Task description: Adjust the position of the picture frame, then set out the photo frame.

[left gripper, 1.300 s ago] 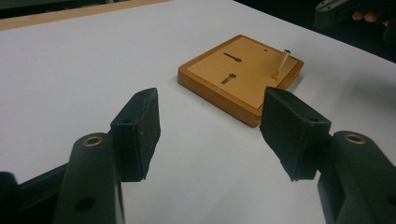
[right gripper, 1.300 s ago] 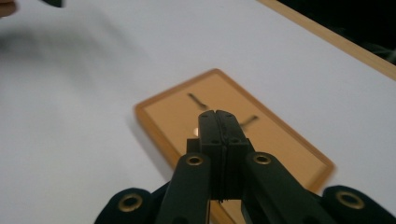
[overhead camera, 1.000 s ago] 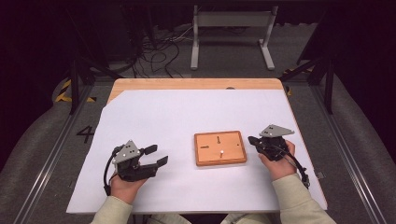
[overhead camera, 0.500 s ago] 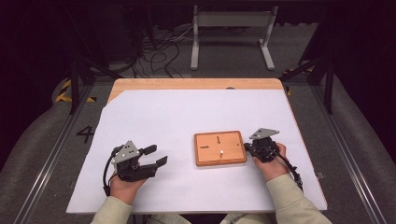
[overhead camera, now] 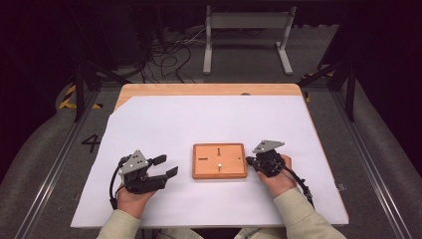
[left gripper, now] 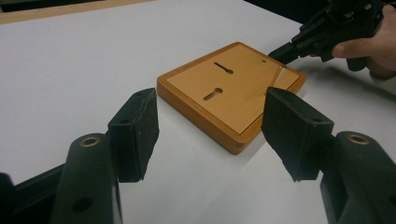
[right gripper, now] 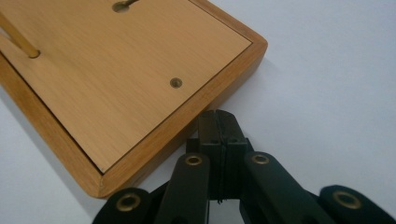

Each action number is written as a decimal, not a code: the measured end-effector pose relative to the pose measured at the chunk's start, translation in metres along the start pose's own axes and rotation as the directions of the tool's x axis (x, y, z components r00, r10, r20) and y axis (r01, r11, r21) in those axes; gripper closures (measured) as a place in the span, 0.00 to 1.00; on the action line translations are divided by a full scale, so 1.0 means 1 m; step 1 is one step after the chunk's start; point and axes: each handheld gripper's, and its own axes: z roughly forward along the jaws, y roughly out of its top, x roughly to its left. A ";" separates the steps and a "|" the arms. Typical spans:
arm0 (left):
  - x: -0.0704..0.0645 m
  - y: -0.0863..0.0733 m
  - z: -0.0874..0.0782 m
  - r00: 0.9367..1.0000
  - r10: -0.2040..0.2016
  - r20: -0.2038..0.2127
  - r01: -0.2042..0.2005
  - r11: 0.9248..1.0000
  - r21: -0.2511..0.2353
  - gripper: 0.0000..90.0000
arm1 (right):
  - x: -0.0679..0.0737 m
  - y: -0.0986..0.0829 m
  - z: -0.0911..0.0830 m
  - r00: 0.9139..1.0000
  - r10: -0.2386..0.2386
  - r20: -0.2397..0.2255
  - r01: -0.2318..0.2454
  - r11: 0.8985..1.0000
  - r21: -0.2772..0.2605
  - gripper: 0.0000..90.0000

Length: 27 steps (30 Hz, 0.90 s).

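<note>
A flat wooden board (overhead camera: 219,160) with two keyhole slots and a small upright peg (overhead camera: 219,166) lies on the white sheet. My right gripper (overhead camera: 250,161) is shut, its tips touching or almost touching the board's right edge. The right gripper view has the shut tips (right gripper: 218,122) at the board's rim (right gripper: 154,144), close to a small round hole (right gripper: 175,82). My left gripper (overhead camera: 165,166) rests open a short way left of the board, holding nothing. In the left gripper view, the board (left gripper: 229,88) lies beyond the open pads (left gripper: 135,133), with the right gripper (left gripper: 282,52) at its far corner.
White sheet (overhead camera: 209,124) covers most of the wooden table (overhead camera: 209,89). Beyond the table's far edge are loose cables (overhead camera: 169,59) and a metal stand (overhead camera: 246,30) on the floor. Metal rails (overhead camera: 50,169) run along both sides.
My right gripper has moved left, from a little right of the board up to its right edge. The left gripper and the board have stayed put.
</note>
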 end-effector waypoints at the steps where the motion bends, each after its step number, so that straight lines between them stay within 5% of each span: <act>1: 0.000 0.000 0.000 1.000 0.000 0.002 0.000 1.000 -0.001 0.41 | 0.001 0.001 0.001 1.000 -0.007 0.000 0.007 1.000 -0.003 1.00; 7: 0.000 0.001 0.001 1.000 0.003 0.007 -0.003 1.000 0.002 0.41 | 0.000 0.003 -0.003 1.000 -0.018 0.009 0.018 0.999 -0.026 1.00; 16: -0.004 0.002 0.005 0.999 0.029 0.022 -0.030 0.999 0.024 0.39 | -0.014 0.005 -0.043 1.000 -0.029 -0.010 0.027 0.989 -0.146 0.98; 27: -0.013 0.014 0.015 0.996 0.064 0.066 -0.065 0.998 0.021 0.40 | -0.023 -0.004 -0.072 1.000 -0.009 -0.021 0.005 0.984 -0.178 0.95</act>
